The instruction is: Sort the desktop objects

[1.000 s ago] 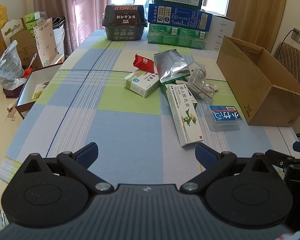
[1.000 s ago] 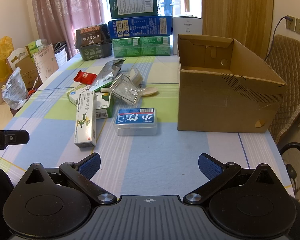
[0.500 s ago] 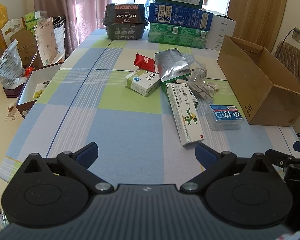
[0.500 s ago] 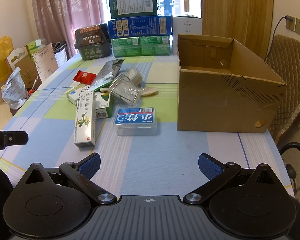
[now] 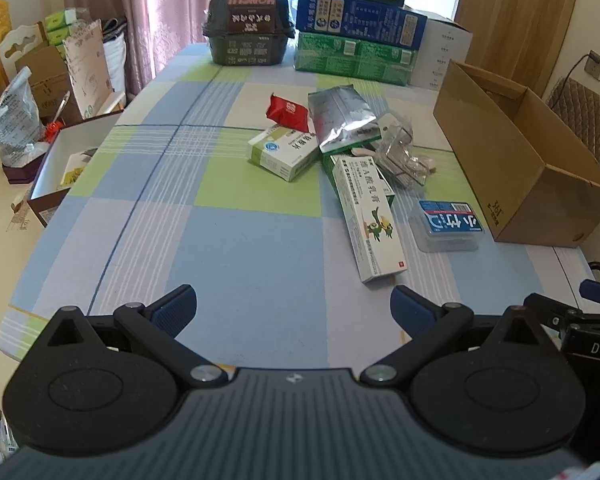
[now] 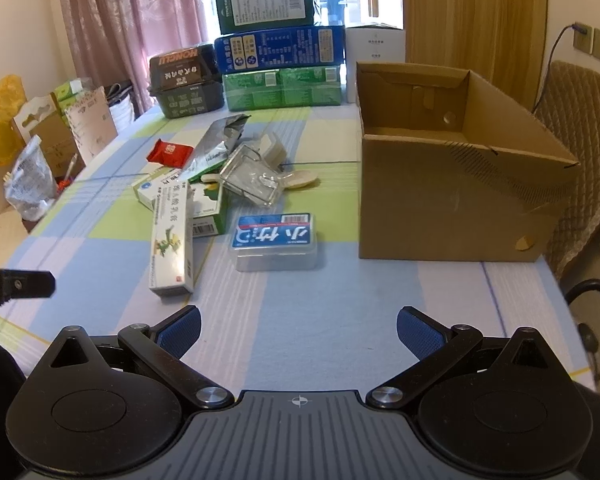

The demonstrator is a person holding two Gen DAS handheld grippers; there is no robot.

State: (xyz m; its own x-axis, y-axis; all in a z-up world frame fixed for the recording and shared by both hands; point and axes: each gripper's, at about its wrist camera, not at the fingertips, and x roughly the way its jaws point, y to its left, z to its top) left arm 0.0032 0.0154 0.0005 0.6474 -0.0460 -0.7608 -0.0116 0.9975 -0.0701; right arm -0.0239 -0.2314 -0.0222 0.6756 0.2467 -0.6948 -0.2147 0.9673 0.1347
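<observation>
Left wrist view looks down a surface (image 5: 228, 248) covered by a blue, green and white checked cloth. At its right edge sits an open brown cardboard box (image 5: 516, 160), the largest loose thing. At the far end, well apart from the grippers, 3 flat cartons are stacked (image 6: 280, 40) beside a black lidded container (image 5: 247, 28).

Near the middle lies a cluster of small things. A crumpled silver foil pouch (image 5: 342, 116) rests over a green carton. A long white ointment box (image 5: 370, 218) points toward the camera. A green and white medicine box (image 5: 284, 152) lies just left of the pouch. A clear plastic case with a blue label (image 6: 276, 240) lies between the ointment box and the cardboard box. A clear plastic tray (image 6: 250, 180) sits behind it. A small red packet (image 5: 287, 110) lies farthest back.

Left gripper (image 5: 293, 304) and right gripper (image 6: 298, 328) hover above the near edge, jaws spread wide, holding nothing.
</observation>
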